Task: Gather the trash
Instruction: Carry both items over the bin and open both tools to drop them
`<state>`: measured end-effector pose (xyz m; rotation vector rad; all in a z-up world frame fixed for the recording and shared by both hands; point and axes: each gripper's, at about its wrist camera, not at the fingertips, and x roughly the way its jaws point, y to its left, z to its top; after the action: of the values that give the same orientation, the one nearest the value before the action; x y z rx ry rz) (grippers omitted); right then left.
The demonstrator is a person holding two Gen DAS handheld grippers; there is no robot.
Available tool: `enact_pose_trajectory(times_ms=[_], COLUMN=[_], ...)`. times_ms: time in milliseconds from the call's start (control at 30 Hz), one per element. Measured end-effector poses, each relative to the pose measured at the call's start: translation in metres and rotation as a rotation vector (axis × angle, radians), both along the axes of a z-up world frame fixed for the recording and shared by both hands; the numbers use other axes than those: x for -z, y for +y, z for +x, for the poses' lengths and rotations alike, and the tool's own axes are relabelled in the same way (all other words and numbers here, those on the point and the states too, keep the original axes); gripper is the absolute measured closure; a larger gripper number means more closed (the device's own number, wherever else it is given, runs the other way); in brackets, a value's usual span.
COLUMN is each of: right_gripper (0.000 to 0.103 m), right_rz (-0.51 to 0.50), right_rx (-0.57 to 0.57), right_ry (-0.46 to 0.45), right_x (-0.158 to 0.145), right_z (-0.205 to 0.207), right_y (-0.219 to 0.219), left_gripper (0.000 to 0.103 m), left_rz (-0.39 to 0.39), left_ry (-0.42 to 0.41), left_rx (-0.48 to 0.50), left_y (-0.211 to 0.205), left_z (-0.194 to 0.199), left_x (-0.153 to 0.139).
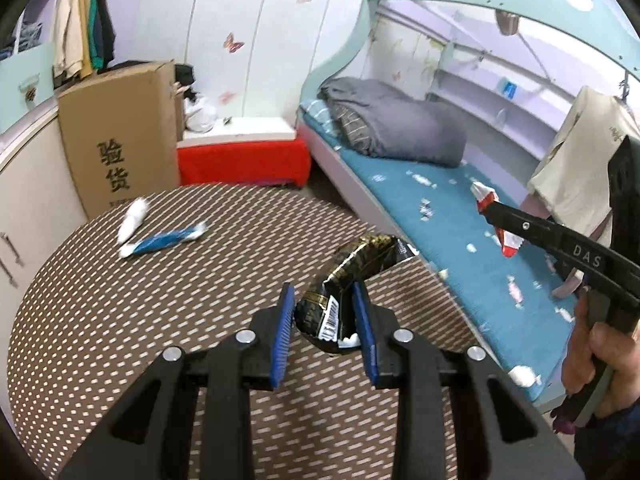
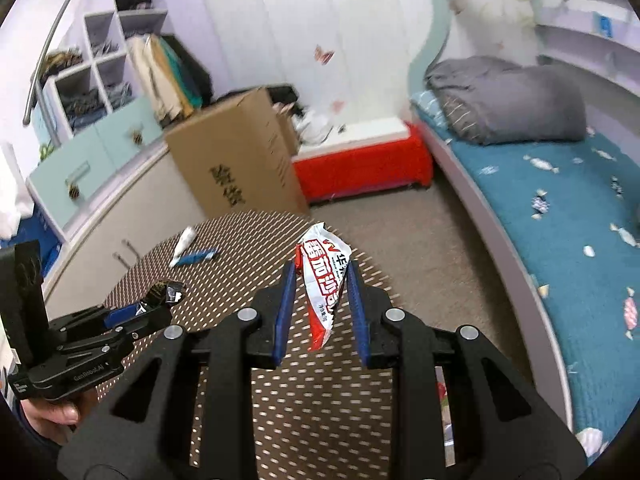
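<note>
Crumpled black-and-gold foil wrapper (image 1: pixel 352 280) clamped between left gripper (image 1: pixel 325 334) fingers above round brown dotted table (image 1: pixel 120 320), red-and-white plastic snack wrapper (image 2: pixel 322 280) clamped in right gripper (image 2: pixel 320 312), blue-and-white wrapper (image 1: pixel 164 238) and white crumpled wrapper (image 1: pixel 132 220) lying on table.

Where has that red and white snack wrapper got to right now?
The red and white wrapper is pinched in the right gripper, lifted above the near edge of the dotted table. In the left wrist view it shows at the right, over the blue bed.
</note>
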<state>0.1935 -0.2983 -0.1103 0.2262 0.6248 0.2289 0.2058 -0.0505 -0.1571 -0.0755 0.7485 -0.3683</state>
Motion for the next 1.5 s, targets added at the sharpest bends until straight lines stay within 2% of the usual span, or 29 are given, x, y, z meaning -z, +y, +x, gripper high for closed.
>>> enact_pose_trajectory(times_ms=[133, 233, 433, 633, 733, 1100, 1200, 1267, 1300, 1333, 1400, 1467, 1500], right_gripper=[0.077, 0.077, 0.077, 0.077, 0.077, 0.077, 0.075, 0.073, 0.059, 0.042, 0.035, 0.022, 0.011], right_rz=[0.007, 0.012, 0.054, 0.133, 0.174, 0.257, 0.29, 0.31, 0.317, 0.327, 0.351, 0.366, 0.371], right_rx=[0.067, 0.12, 0.232, 0.311, 0.334, 0.353, 0.354, 0.351, 0.357, 0.364, 0.373, 0.388, 0.396], right_ry=[-0.041, -0.05, -0.002, 0.126, 0.201, 0.346, 0.376, 0.398, 0.412, 0.421, 0.439, 0.454, 0.455], right_x=[-0.019, -0.021, 0.001, 0.062, 0.097, 0.164, 0.181, 0.194, 0.2, 0.205, 0.215, 0.22, 0.222], right_z=[-0.019, -0.03, -0.047, -0.042, -0.036, -0.007, -0.001, 0.002, 0.003, 0.004, 0.002, -0.001, -0.003], right_y=[-0.043, -0.07, -0.131, -0.174, -0.185, -0.196, -0.199, -0.2, -0.2, -0.202, -0.202, -0.203, -0.204], left_gripper=[0.074, 0.074, 0.074, 0.074, 0.074, 0.073, 0.065, 0.047, 0.028, 0.017, 0.015, 0.014, 0.014], left_rz=[-0.024, -0.034, -0.048, -0.04, -0.004, 0.157, 0.187, 0.205, 0.211, 0.221, 0.228, 0.229, 0.229], left_ry=[-0.032, -0.045, -0.028, 0.065, 0.121, 0.265, 0.29, 0.282, 0.273, 0.253, 0.224, 0.221, 0.219], left_rx=[0.054, 0.104, 0.185, 0.209, 0.22, 0.282, 0.308, 0.325, 0.325, 0.315, 0.294, 0.276, 0.267], left_y=[-0.046, -0.081, -0.153, -0.208, -0.231, -0.284, -0.291, -0.292, -0.291, -0.289, -0.284, -0.279, -0.277], left_z=[-0.006, -0.01, -0.013, -0.004, 0.005, 0.034, 0.041, 0.043, 0.043, 0.043, 0.043, 0.042, 0.042], left_x=[-0.021, -0.031, -0.034, -0.006, 0.014, 0.081, 0.091, 0.093, 0.093, 0.091, 0.086, 0.083, 0.081])
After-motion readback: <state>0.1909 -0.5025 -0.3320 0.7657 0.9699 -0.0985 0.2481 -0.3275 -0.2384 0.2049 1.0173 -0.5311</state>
